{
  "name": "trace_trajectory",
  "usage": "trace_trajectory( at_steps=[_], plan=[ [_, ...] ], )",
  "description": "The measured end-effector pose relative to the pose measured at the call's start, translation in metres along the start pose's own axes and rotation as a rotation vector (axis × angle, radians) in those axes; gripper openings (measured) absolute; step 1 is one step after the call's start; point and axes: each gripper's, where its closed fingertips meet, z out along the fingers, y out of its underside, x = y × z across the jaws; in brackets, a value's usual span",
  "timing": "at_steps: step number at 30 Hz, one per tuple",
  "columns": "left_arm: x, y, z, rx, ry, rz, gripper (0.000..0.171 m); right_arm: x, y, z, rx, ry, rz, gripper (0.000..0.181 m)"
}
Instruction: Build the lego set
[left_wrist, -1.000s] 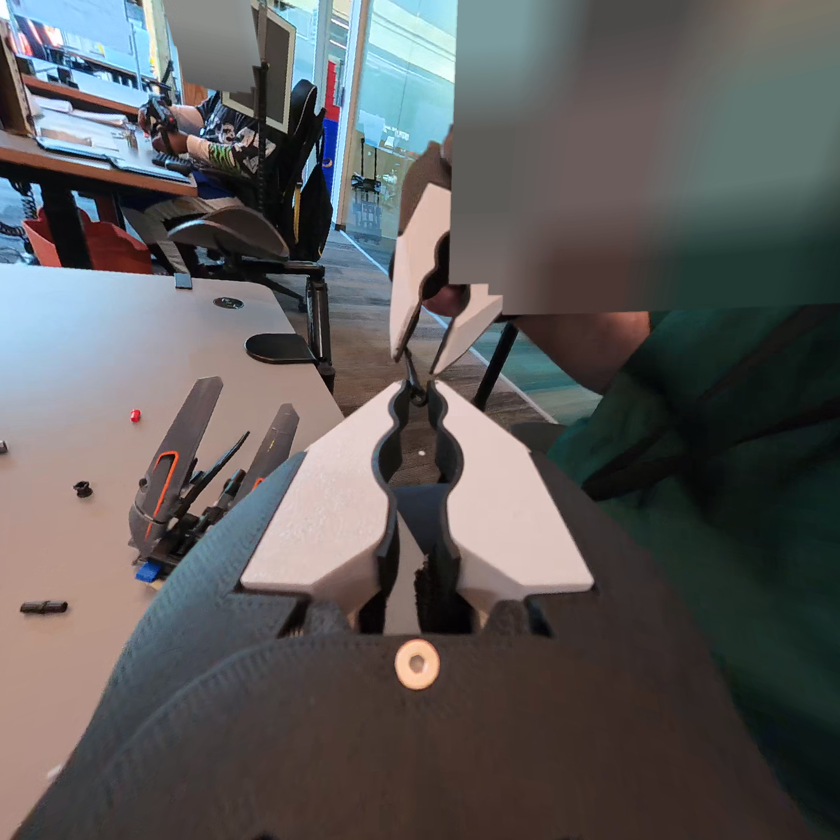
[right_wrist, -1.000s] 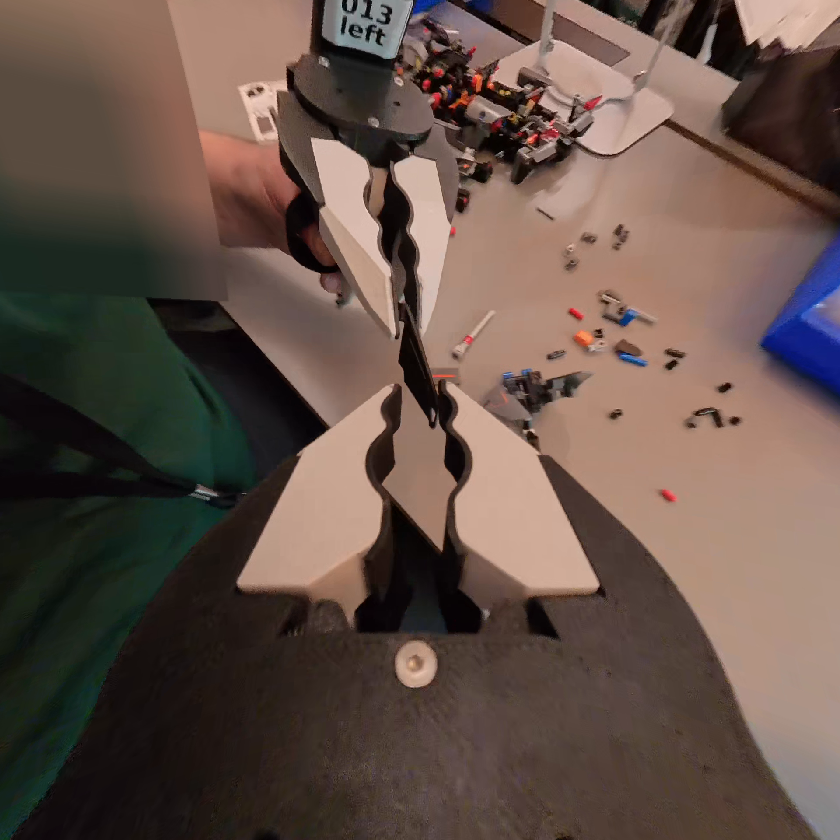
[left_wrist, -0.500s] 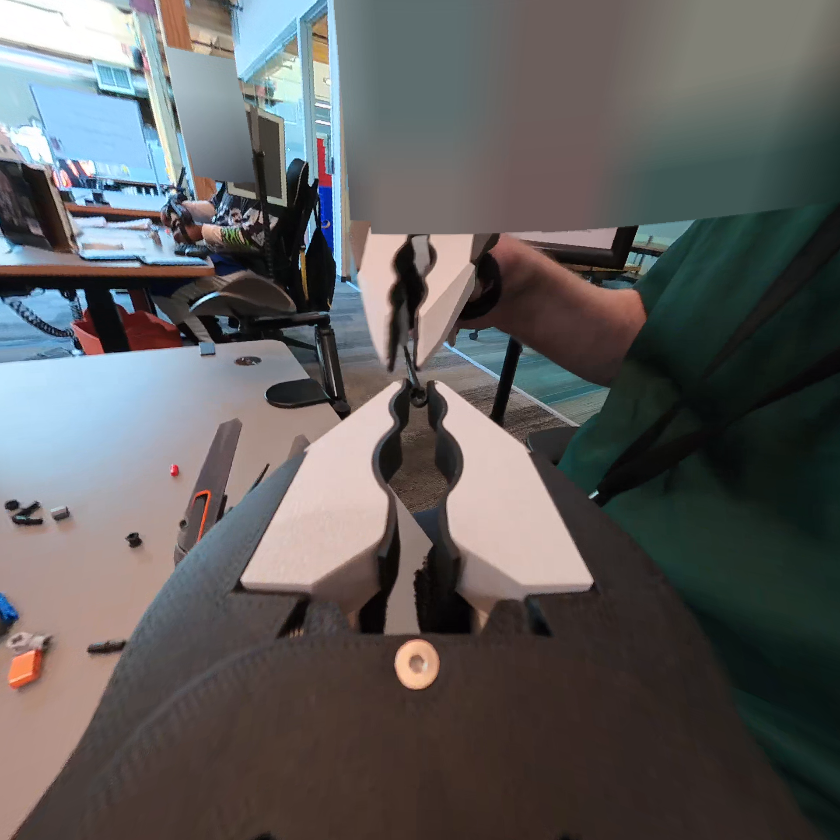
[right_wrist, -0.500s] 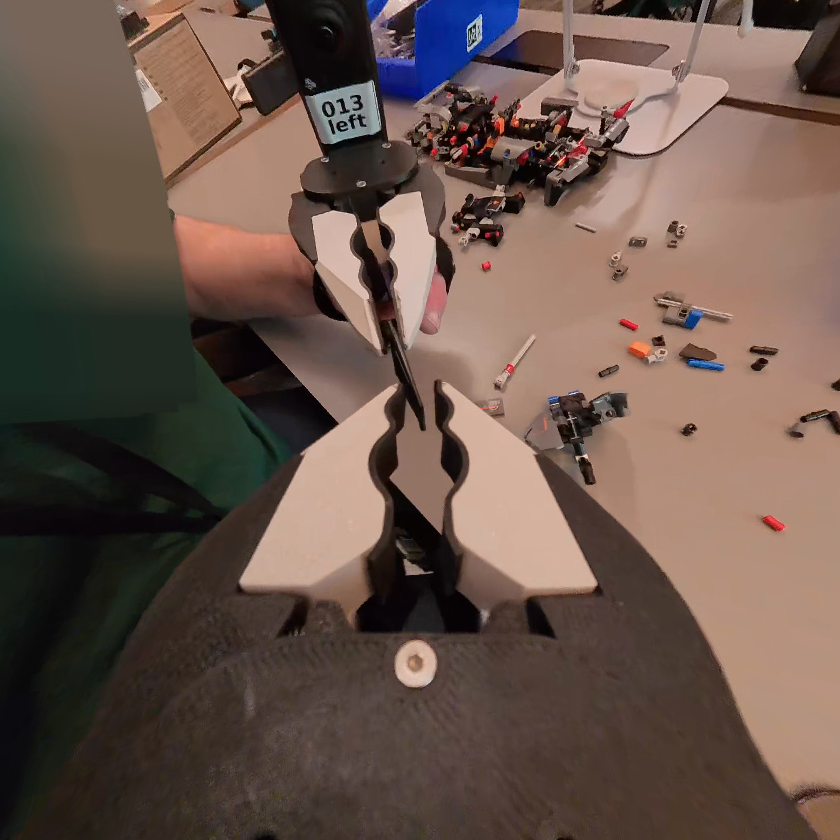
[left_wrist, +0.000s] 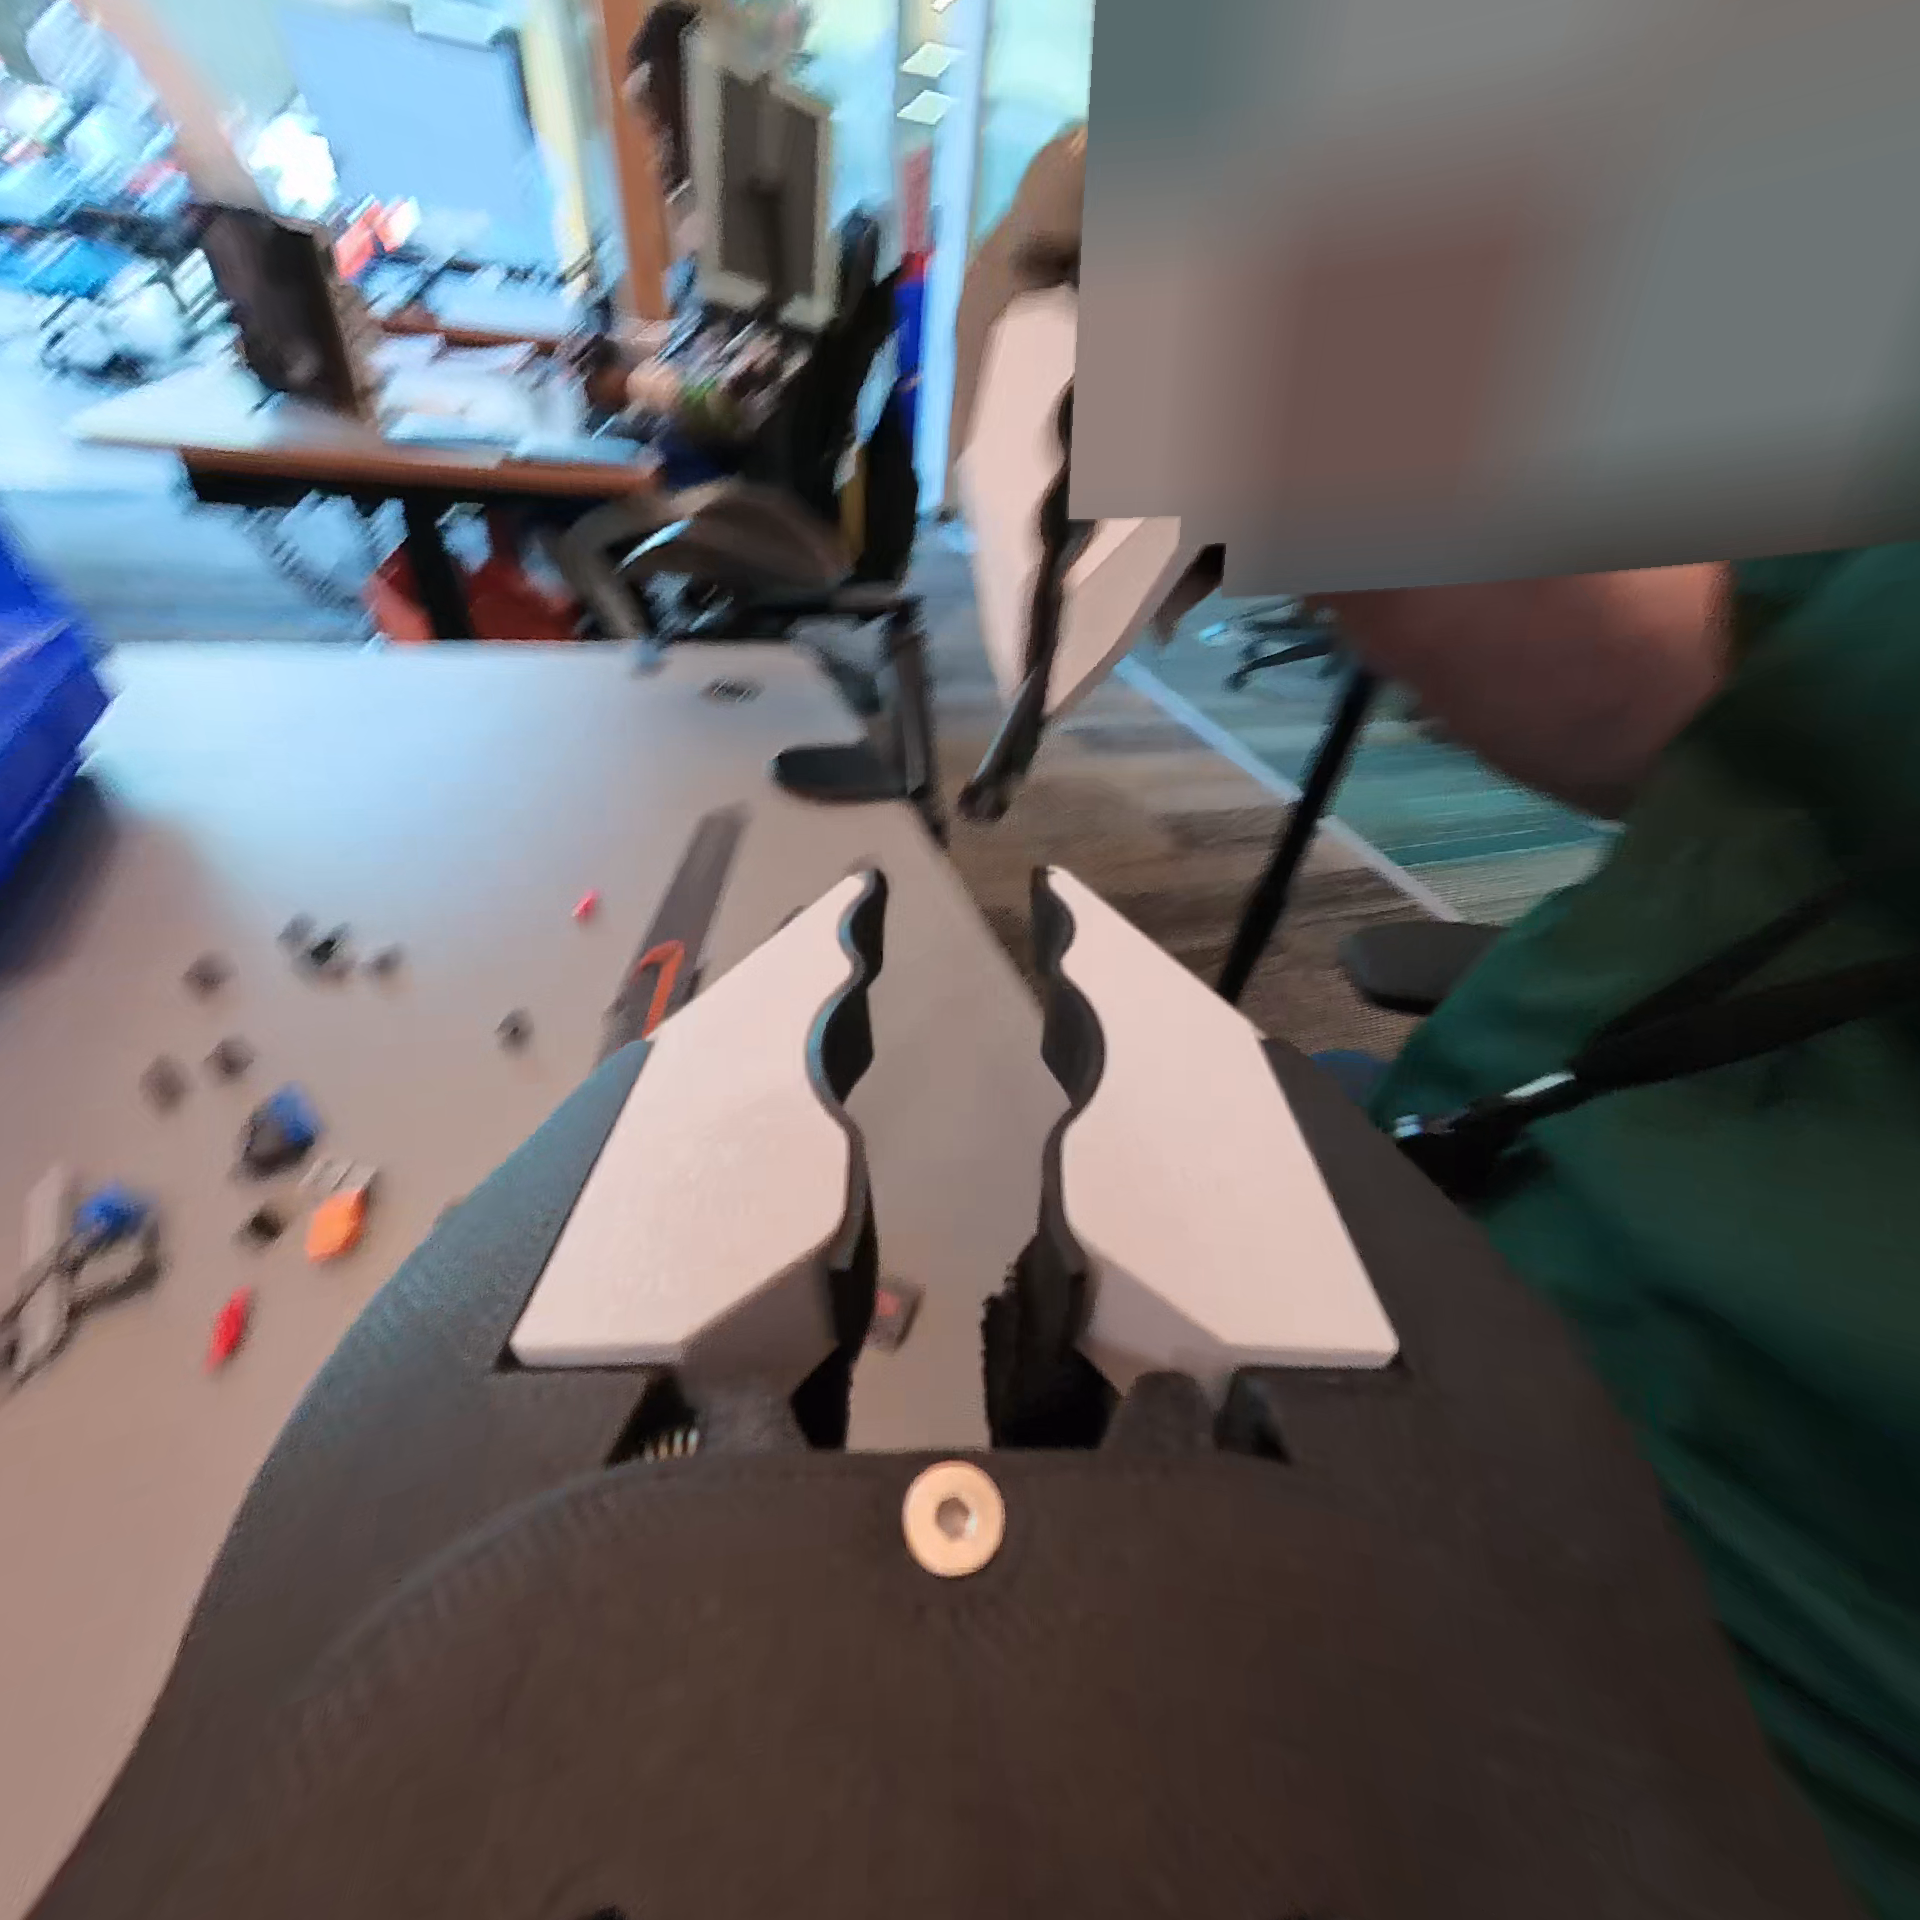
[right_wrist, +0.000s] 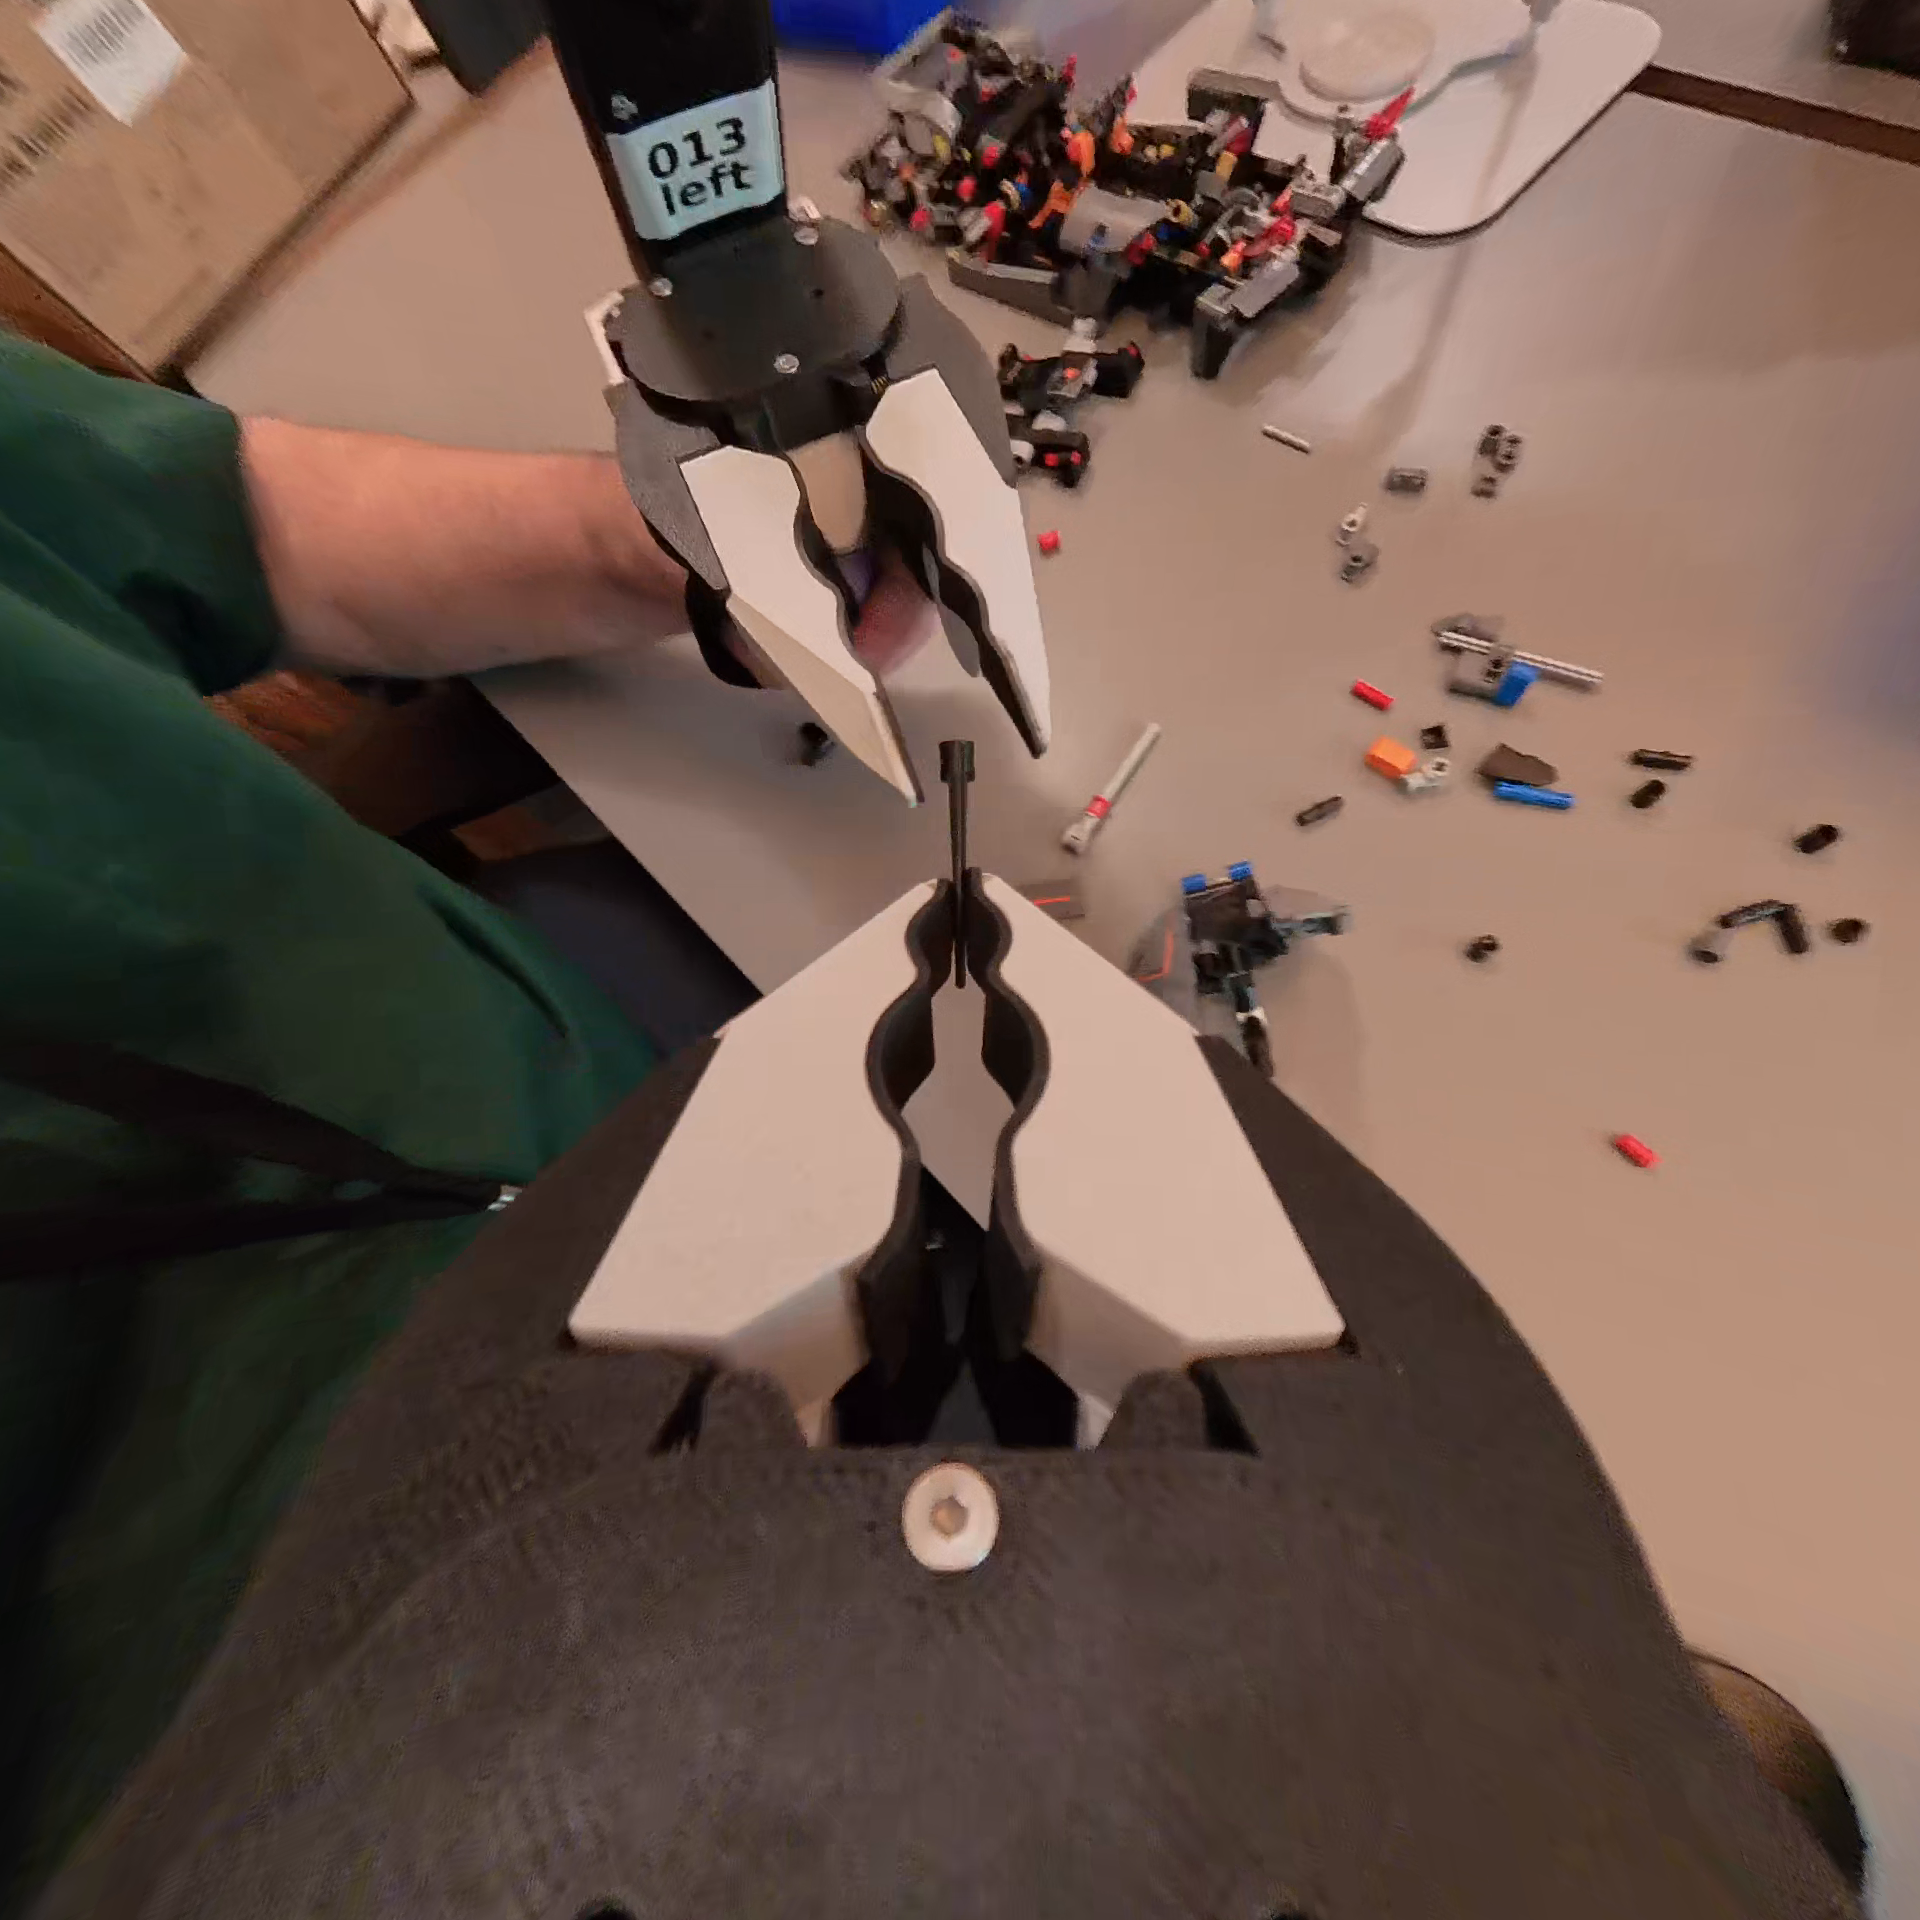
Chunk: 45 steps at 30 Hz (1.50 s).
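Note:
My right gripper (right_wrist: 958, 888) is shut on a thin black lego rod (right_wrist: 954, 821) with a small head, which sticks up past its fingertips. My left gripper (right_wrist: 975, 769) hangs open just beyond the rod's head, not touching it. In the left wrist view my left gripper (left_wrist: 956, 883) is open and empty above the table's edge. There the right gripper (left_wrist: 1049, 582) shows farther off with the black rod (left_wrist: 1003, 758) pointing down from it. A small dark sub-assembly (right_wrist: 1231, 930) with blue and orange parts lies on the table (right_wrist: 1351, 1299).
A large multicoloured lego model (right_wrist: 1122, 208) stands at the back by a white stand base (right_wrist: 1507, 135). Loose pieces lie to the right: a white rod (right_wrist: 1112, 790), an orange piece (right_wrist: 1392, 756), a blue pin (right_wrist: 1532, 795). A long black panel (left_wrist: 675, 956) lies near the left gripper. Some 4 centimeters of space lies between my two pairs of fingers. From either gripper's tips it is about 20 centimeters to the orange piece (right_wrist: 1392, 756).
The right gripper has shut on the black rod. The left gripper has opened, let go of it and drawn a little away. The left wrist view is blurred by motion.

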Motion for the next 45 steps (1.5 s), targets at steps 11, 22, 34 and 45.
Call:
trace_trajectory(
  at_steps=[11, 22, 34, 45],
  plan=[
    [-0.04, 0.053, 0.009, -0.24, -0.25, -0.033, 0.05, 0.045, 0.021, 0.03, -0.481, 0.24, -0.121, 0.0],
    [-0.045, 0.079, 0.035, -0.354, -0.425, -0.095, 0.055, 0.055, 0.035, 0.054, -0.715, 0.254, -0.145, 0.0],
    [-0.052, 0.089, 0.039, -0.398, -0.499, -0.077, 0.049, 0.065, 0.048, 0.059, -0.852, 0.317, -0.192, 0.0],
    [-0.058, 0.09, 0.042, -0.414, -0.518, -0.069, 0.043, 0.071, 0.05, 0.062, -0.871, 0.322, -0.197, 0.0]
  ],
)
